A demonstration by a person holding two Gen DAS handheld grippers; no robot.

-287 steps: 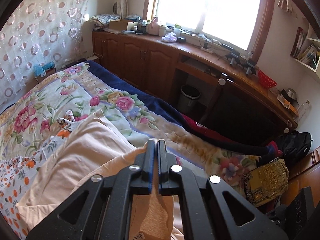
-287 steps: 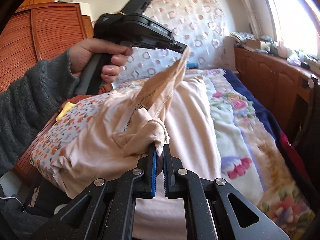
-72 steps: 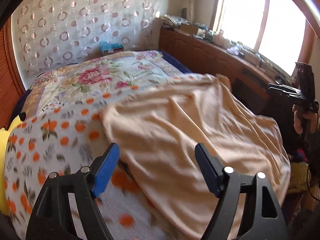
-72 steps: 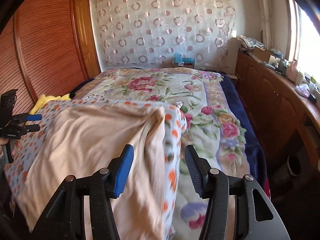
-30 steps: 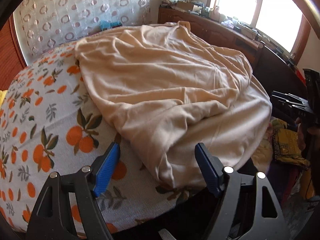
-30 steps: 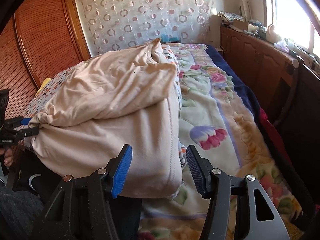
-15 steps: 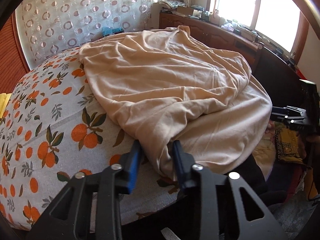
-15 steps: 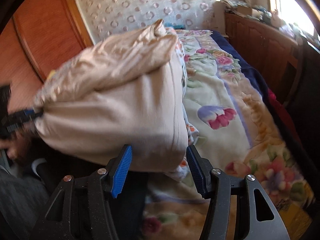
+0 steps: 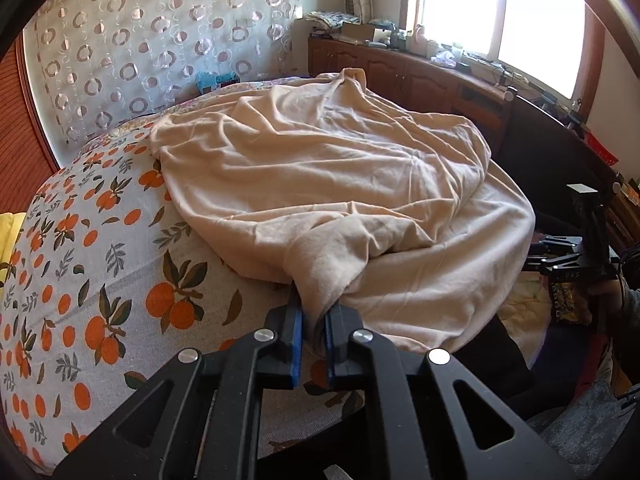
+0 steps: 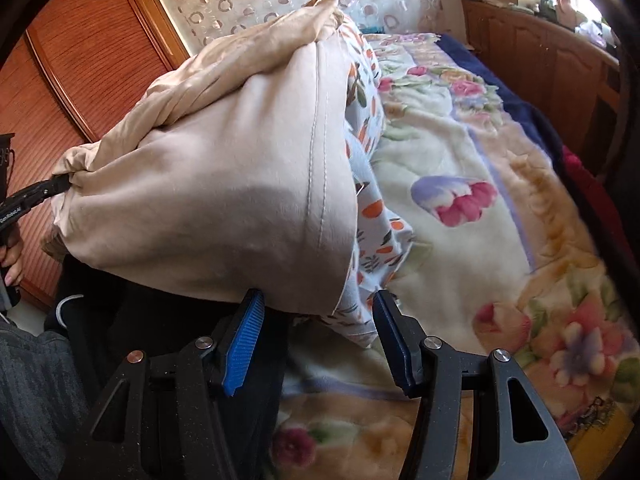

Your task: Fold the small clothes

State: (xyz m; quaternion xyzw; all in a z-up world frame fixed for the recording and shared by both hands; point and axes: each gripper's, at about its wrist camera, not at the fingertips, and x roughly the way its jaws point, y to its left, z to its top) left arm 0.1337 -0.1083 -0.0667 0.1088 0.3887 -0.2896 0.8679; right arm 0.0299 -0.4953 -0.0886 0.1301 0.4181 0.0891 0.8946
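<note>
The left gripper is clamped on a bunched corner of the beige garment, its blue-padded fingers pressed close together with a wad of cloth squeezed between them. Ahead of that gripper the garment spreads in rumpled folds over the orange-print sheet, which shows bare to the gripper's left and just under its tips. Far off to its right, past the garment's hanging edge, the right gripper is seen side on, held in a hand. From the right wrist view, the right gripper has its jaws spread wide, and the garment's lower hem corner hangs just ahead of and between the two blue pads; whether cloth touches either pad cannot be told. The garment bulges up directly in front of this gripper, with a stitched seam running down it. To its far left the left gripper's tips pinch the opposite corner. To the right of the open gripper lies the floral blanket on the bed, with the orange-print sheet peeking out beside the garment
</note>
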